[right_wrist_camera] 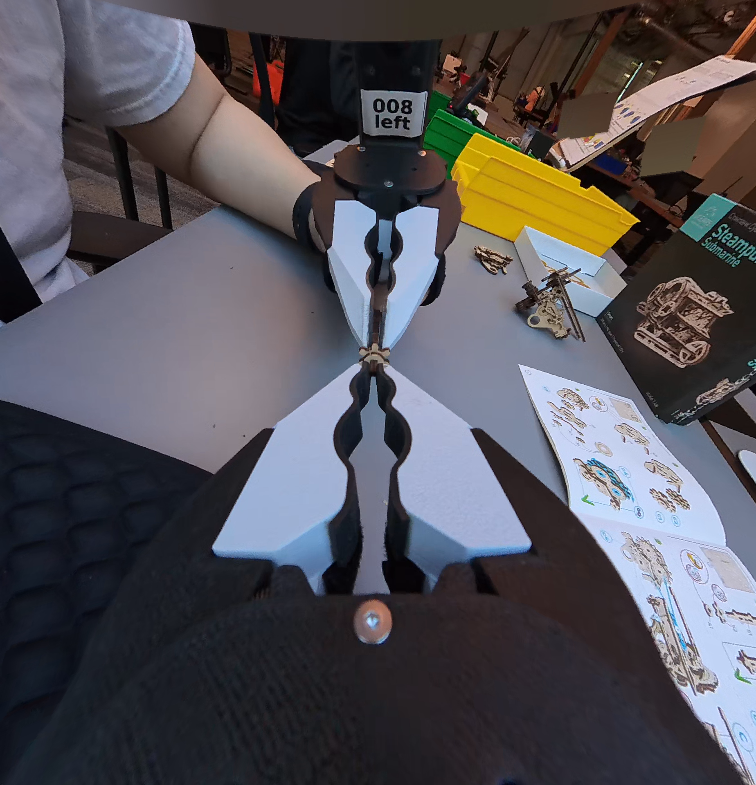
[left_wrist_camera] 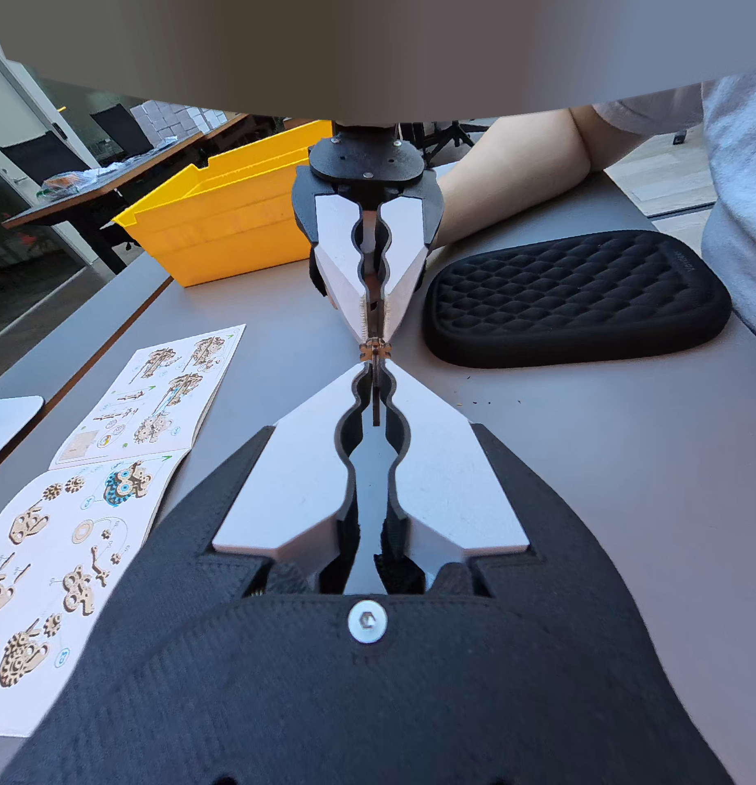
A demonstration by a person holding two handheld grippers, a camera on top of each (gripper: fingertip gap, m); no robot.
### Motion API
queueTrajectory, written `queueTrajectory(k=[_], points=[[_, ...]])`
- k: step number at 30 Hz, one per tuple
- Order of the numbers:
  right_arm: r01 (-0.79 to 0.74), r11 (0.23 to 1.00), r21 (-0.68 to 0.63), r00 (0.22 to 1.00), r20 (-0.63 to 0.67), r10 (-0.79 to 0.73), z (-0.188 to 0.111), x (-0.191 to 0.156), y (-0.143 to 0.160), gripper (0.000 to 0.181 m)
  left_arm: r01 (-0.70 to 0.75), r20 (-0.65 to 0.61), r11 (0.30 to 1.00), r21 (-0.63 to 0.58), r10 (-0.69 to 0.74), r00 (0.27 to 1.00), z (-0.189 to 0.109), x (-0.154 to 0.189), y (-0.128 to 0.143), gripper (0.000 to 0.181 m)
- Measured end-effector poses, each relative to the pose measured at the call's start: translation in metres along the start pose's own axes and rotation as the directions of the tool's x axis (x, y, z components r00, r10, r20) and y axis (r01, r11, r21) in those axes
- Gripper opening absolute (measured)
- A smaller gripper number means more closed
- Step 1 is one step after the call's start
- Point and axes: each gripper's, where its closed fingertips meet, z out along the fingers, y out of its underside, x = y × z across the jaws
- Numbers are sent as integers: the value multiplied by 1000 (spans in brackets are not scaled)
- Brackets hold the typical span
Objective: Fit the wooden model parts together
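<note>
My left gripper (left_wrist_camera: 374,364) is shut on a thin dark wooden strip (left_wrist_camera: 375,399), held edge-on between its white fingers. My right gripper (right_wrist_camera: 373,368) faces it tip to tip and is shut on a small pale wooden gear-shaped piece (right_wrist_camera: 373,356). The gear (left_wrist_camera: 374,349) sits right at the end of the strip, between the two sets of fingertips, a little above the grey table (left_wrist_camera: 580,467). The right gripper (left_wrist_camera: 374,337) shows opposite in the left wrist view. The left gripper (right_wrist_camera: 373,345) shows opposite in the right wrist view, with the strip (right_wrist_camera: 378,312) between its fingers.
An open instruction booklet (left_wrist_camera: 146,408) (right_wrist_camera: 623,458) lies on the table. A black quilted pad (left_wrist_camera: 576,297) lies beside the grippers. Yellow bins (right_wrist_camera: 538,199), a white tray (right_wrist_camera: 533,248), a part-built wooden assembly (right_wrist_camera: 548,308), a small wooden piece (right_wrist_camera: 493,259) and a dark kit box (right_wrist_camera: 699,323) stand behind. Both grippers' tips are close together, under 4 cm apart. The part-built wooden assembly (right_wrist_camera: 548,308) is about equally far from each gripper, around 30 cm.
</note>
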Motion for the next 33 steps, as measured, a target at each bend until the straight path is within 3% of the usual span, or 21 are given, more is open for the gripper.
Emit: queueTrajectory(k=[10, 17, 20, 23, 28, 33], points=[[-15, 1000, 14, 1000, -2, 15, 1, -3, 0, 0, -81, 22, 996, -39, 82, 996, 6, 4, 8, 0], [-1, 999, 50, 1000, -24, 2, -4, 2, -5, 0, -33, 64, 999, -9, 34, 997, 3, -5, 4, 8], [-15, 999, 41, 1000, -10, 15, -4, 2, -1, 0, -48, 50, 999, -27, 49, 998, 5, -2, 6, 0], [-25, 1000, 3, 1000, 6, 25, -3, 2, 7, 0, -69, 59, 996, -63, 73, 996, 6, -3, 11, 0], [86, 994, -63, 995, -39, -88, 2, 0, 10, 7, -65, 45, 985, -158, 73, 996, 9, -2, 25, 0], [59, 992, -110, 998, -8, -60, 3, -3, 18, 3, -88, 25, 977, -197, 94, 995, 12, 2, 31, 0]])
